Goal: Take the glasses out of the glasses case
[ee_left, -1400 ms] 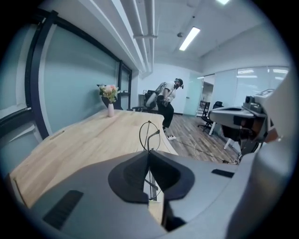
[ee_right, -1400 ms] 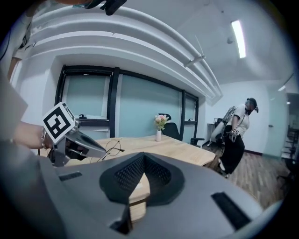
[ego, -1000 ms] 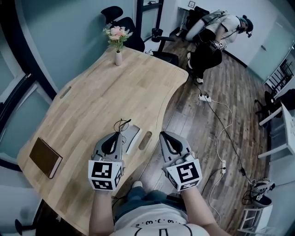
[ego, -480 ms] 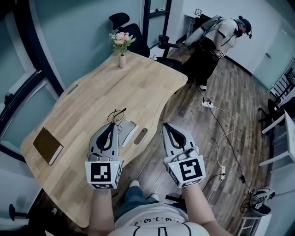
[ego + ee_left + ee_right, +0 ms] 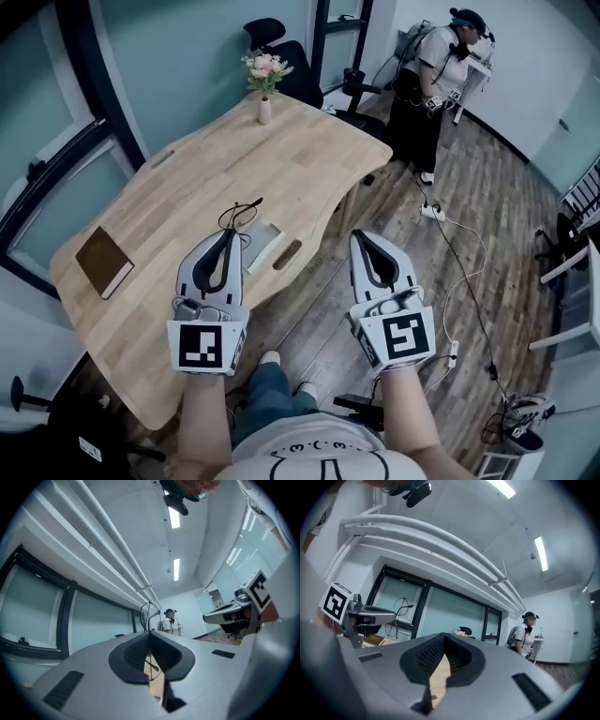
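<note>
My left gripper (image 5: pixel 229 236) is shut on thin black wire-framed glasses (image 5: pixel 239 214) and holds them up in the air above the wooden table (image 5: pixel 187 187). In the left gripper view the glasses' wire (image 5: pixel 149 609) rises from between the closed jaws of that gripper (image 5: pixel 150 632). The grey glasses case (image 5: pixel 265 246) lies open on the table just beyond the left gripper, near the table's curved edge. My right gripper (image 5: pixel 368 238) hangs over the floor to the right of the table, shut with nothing in it (image 5: pixel 444 637). From the right gripper view the glasses (image 5: pixel 401 606) show at the left.
A brown book (image 5: pixel 104 262) lies at the table's left end and a vase of flowers (image 5: pixel 265 103) stands at its far end. Black office chairs (image 5: pixel 281 56) sit behind the table. A person (image 5: pixel 427 75) stands at the back right; cables (image 5: pixel 450 234) run across the wooden floor.
Both grippers have risen and moved away from the tabletop. The left one has carried the glasses higher above the case, which stays on the table.
</note>
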The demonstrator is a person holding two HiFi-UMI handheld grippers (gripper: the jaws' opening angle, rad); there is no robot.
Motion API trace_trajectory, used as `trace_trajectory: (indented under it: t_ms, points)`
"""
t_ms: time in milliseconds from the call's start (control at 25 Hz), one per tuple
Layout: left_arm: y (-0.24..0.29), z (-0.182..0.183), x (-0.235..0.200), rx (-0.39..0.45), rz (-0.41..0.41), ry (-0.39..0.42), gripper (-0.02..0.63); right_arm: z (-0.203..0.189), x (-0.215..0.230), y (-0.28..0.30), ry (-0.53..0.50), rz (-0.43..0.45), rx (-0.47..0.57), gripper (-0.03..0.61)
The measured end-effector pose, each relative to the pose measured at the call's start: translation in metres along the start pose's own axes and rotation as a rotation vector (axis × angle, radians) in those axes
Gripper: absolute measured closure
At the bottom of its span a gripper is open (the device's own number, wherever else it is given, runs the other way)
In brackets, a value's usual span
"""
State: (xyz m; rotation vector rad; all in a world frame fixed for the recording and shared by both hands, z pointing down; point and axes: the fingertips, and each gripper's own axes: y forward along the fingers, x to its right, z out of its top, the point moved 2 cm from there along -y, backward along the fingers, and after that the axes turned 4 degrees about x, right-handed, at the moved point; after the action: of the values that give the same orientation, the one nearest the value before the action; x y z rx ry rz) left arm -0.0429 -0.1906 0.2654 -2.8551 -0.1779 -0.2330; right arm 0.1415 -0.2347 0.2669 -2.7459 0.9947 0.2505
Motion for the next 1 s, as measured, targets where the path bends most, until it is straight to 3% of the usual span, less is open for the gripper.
trace_trajectory:
  t_ms: [1000]
  points:
    - [-0.044,0.030,0.026,0.031,0.090,0.039,0.591,0.016,0.010,-0.061,0.000,-0.012,0.048,0.569]
